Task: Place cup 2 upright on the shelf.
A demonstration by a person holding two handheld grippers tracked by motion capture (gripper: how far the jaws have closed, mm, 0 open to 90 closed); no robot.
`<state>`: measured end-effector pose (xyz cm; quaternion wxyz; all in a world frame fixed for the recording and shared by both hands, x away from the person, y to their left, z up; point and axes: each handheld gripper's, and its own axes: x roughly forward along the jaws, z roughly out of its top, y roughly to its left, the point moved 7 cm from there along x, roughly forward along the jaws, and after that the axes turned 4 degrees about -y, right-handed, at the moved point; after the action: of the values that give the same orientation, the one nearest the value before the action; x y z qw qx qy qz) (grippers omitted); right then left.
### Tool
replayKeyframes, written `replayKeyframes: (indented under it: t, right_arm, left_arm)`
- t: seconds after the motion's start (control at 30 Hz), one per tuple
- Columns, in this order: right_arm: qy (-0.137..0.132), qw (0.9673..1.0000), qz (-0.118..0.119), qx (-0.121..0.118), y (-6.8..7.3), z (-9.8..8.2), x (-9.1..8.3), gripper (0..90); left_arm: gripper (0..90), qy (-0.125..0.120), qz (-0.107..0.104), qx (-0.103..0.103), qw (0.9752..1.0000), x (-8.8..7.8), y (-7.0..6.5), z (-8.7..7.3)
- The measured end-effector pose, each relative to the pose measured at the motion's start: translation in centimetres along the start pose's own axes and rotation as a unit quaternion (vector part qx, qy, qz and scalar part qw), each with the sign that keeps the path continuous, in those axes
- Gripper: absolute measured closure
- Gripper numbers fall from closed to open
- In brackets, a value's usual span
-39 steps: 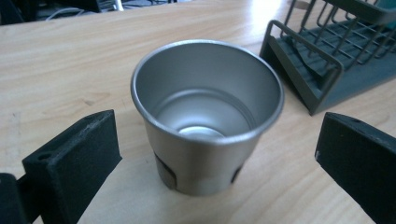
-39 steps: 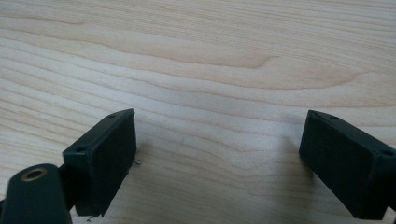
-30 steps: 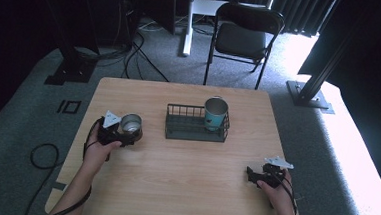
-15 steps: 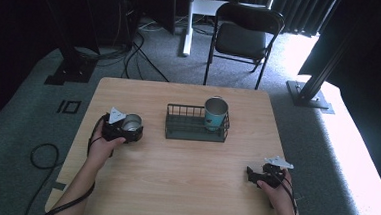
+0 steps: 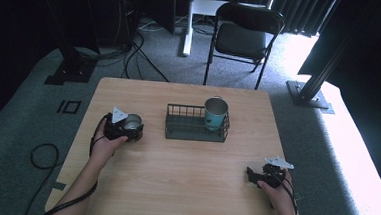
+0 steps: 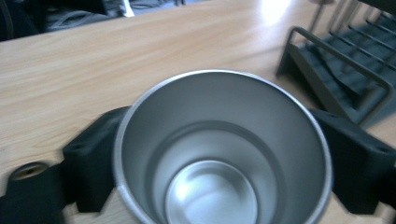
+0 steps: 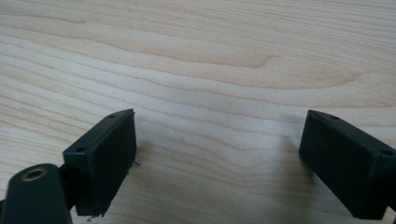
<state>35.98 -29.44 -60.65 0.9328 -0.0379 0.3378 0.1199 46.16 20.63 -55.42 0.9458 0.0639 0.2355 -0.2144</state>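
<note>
Left gripper (image 5: 127, 127) clamping shiny round steel cup (image 6: 223, 149) beside black wire rack (image 5: 196, 123); right gripper (image 5: 258, 176) wide-jawed, bare wooden bench (image 5: 184, 182) around.

Steel cup (image 6: 222, 154) upright between left gripper (image 6: 224, 161) jaws, one black jaw pressed to each side, mouth open, inside empty. Dark wire rack (image 6: 343, 70) near, upper right. Wooden table (image 6: 93, 60) beneath.
</note>
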Motion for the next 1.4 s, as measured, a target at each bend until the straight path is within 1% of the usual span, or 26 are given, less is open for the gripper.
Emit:
replayKeyframes:
  t: [0.07, 0.17, 0.2, 0.23, 0.27, 0.43, 0.47, 0.63, 0.67, 0.7, 0.73, 0.77, 0.8, 0.87, 0.9, 0.93, 1.1, 1.13, 1.17, 1.2, 1.23, 1.27, 1.3, 1.33, 1.37, 1.4]
  right_arm:
    - [0.0, 1.0, 0.0, 0.0, 0.0, 0.0, 0.0, 10.7]
    - [0.0, 1.0, 0.0, 0.0, 0.0, 0.0, 0.0, 10.7]
    - [0.0, 1.0, 0.0, 0.0, 0.0, 0.0, 0.0, 10.7]
    - [0.0, 1.0, 0.0, 0.0, 0.0, 0.0, 0.0, 10.7]
    - [0.0, 1.0, 0.0, 0.0, 0.0, 0.0, 0.0, 10.7]
    - [0.0, 1.0, 0.0, 0.0, 0.0, 0.0, 0.0, 10.7]
    - [0.0, 1.0, 0.0, 0.0, 0.0, 0.0, 0.0, 10.7]
    - [0.0, 1.0, 0.0, 0.0, 0.0, 0.0, 0.0, 10.7]
    - [0.0, 1.0, 0.0, 0.0, 0.0, 0.0, 0.0, 10.7]
    - [0.0, 1.0, 0.0, 0.0, 0.0, 0.0, 0.0, 10.7]
    - [0.0, 1.0, 0.0, 0.0, 0.0, 0.0, 0.0, 10.7]
    - [0.0, 1.0, 0.0, 0.0, 0.0, 0.0, 0.0, 10.7]
    - [0.0, 1.0, 0.0, 0.0, 0.0, 0.0, 0.0, 10.7]
    - [0.0, 1.0, 0.0, 0.0, 0.0, 0.0, 0.0, 10.7]
    - [0.0, 1.0, 0.0, 0.0, 0.0, 0.0, 0.0, 10.7]
    - [0.0, 1.0, 0.0, 0.0, 0.0, 0.0, 0.0, 10.7]
    - [0.0, 1.0, 0.0, 0.0, 0.0, 0.0, 0.0, 10.7]
    - [0.0, 1.0, 0.0, 0.0, 0.0, 0.0, 0.0, 10.7]
    - [0.0, 1.0, 0.0, 0.0, 0.0, 0.0, 0.0, 10.7]
    - [0.0, 1.0, 0.0, 0.0, 0.0, 0.0, 0.0, 10.7]
    - [0.0, 1.0, 0.0, 0.0, 0.0, 0.0, 0.0, 10.7]
    - [0.0, 1.0, 0.0, 0.0, 0.0, 0.0, 0.0, 10.7]
    - [0.0, 1.0, 0.0, 0.0, 0.0, 0.0, 0.0, 10.7]
    - [0.0, 1.0, 0.0, 0.0, 0.0, 0.0, 0.0, 10.7]
    - [0.0, 1.0, 0.0, 0.0, 0.0, 0.0, 0.0, 10.7]
    - [0.0, 1.0, 0.0, 0.0, 0.0, 0.0, 0.0, 10.7]
  left_arm:
    - [13.7, 0.0, -0.002, 0.001, 1.0, 0.0, -0.1, 0.0]
    - [13.9, 0.008, -0.002, 0.0, 1.0, -0.2, -0.3, 0.1]
    - [13.9, 0.007, -0.007, -0.002, 0.9999, -0.2, -0.3, 0.1]
    - [13.9, 0.007, -0.007, -0.002, 0.9999, -0.2, -0.3, 0.1]
    - [13.9, 0.006, -0.013, -0.009, 0.9998, -0.2, -0.4, 0.2]
    - [14.0, -0.001, -0.007, -0.011, 0.9999, -0.6, -0.3, 0.7]
    - [14.0, -0.002, -0.01, -0.016, 0.9998, -0.8, -0.3, 0.9]
    - [14.0, 0.001, -0.015, -0.015, 0.9998, -1.2, -0.5, 1.2]
    - [14.0, -0.001, -0.016, -0.016, 0.9997, -1.4, -0.6, 1.6]
    - [14.0, -0.001, -0.016, -0.016, 0.9997, -1.4, -0.6, 1.6]
    - [14.0, -0.002, -0.014, -0.012, 0.9998, -1.7, -0.6, 2.1]
    - [14.0, -0.002, -0.014, -0.012, 0.9998, -1.7, -0.6, 2.1]
    - [14.0, -0.002, -0.014, -0.006, 0.9999, -1.9, -0.6, 2.4]
    - [14.0, -0.008, -0.018, -0.009, 0.9998, -2.2, -0.8, 3.1]
    - [14.0, -0.008, -0.02, -0.006, 0.9997, -2.3, -0.9, 3.4]
    - [14.0, -0.012, -0.02, -0.003, 0.9997, -2.6, -1.0, 4.1]
    - [14.0, -0.017, -0.024, 0.002, 0.9996, -3.1, -1.3, 5.5]
    - [14.0, -0.023, -0.025, 0.003, 0.9994, -3.4, -1.4, 6.3]
    - [14.0, -0.023, -0.025, 0.003, 0.9994, -3.4, -1.4, 6.3]
    - [14.0, -0.026, -0.029, 0.003, 0.9992, -3.6, -1.6, 7.0]
    - [14.0, -0.026, -0.029, 0.003, 0.9992, -3.6, -1.6, 7.0]
    - [14.0, -0.03, -0.029, 0.005, 0.9991, -3.7, -1.7, 7.8]
    - [14.0, -0.03, -0.029, 0.005, 0.9991, -3.7, -1.7, 7.8]
    - [14.0, -0.032, -0.029, 0.009, 0.999, -3.9, -1.8, 8.5]
    - [14.0, -0.032, -0.029, 0.009, 0.999, -3.9, -1.8, 8.5]
    - [14.0, -0.035, -0.029, 0.012, 0.9989, -4.0, -1.9, 8.9]
